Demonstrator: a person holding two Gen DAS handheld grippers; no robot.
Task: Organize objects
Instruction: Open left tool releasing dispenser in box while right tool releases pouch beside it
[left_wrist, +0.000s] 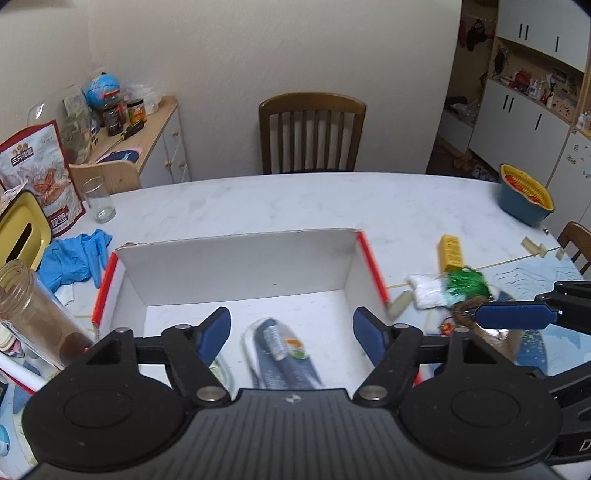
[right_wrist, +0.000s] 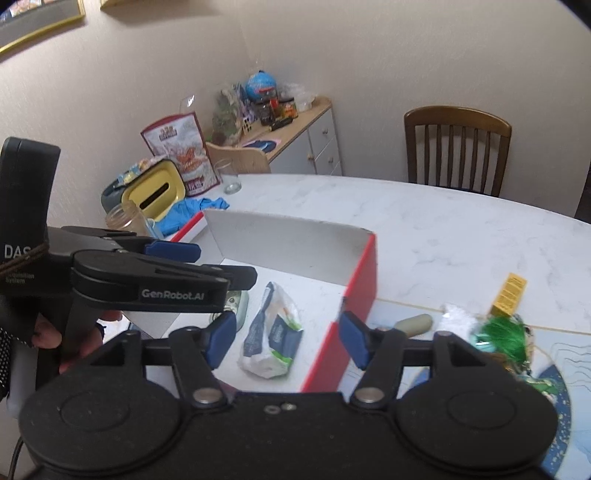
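A white cardboard box with red outer sides (left_wrist: 236, 266) (right_wrist: 284, 236) stands on the marble table. A blue and white snack packet (left_wrist: 280, 350) (right_wrist: 273, 336) lies on the box floor, with a pale green item (right_wrist: 236, 302) beside it. My left gripper (left_wrist: 291, 332) is open and empty, above the packet. My right gripper (right_wrist: 288, 339) is open and empty, over the box's right wall. To the right of the box lie a yellow carton (left_wrist: 450, 253) (right_wrist: 509, 293), a white packet (left_wrist: 428, 291), a green tinsel bundle (left_wrist: 467, 282) (right_wrist: 504, 334) and a beige cylinder (left_wrist: 399, 304) (right_wrist: 415, 324).
At the left stand a glass jar (left_wrist: 33, 314), a drinking glass (left_wrist: 98, 199), a yellow tissue box (left_wrist: 20, 229), a snack bag (left_wrist: 37, 177) and blue gloves (left_wrist: 74, 256). A blue and yellow basket (left_wrist: 524, 194) stands at the far right. A wooden chair (left_wrist: 312, 133) stands behind the table.
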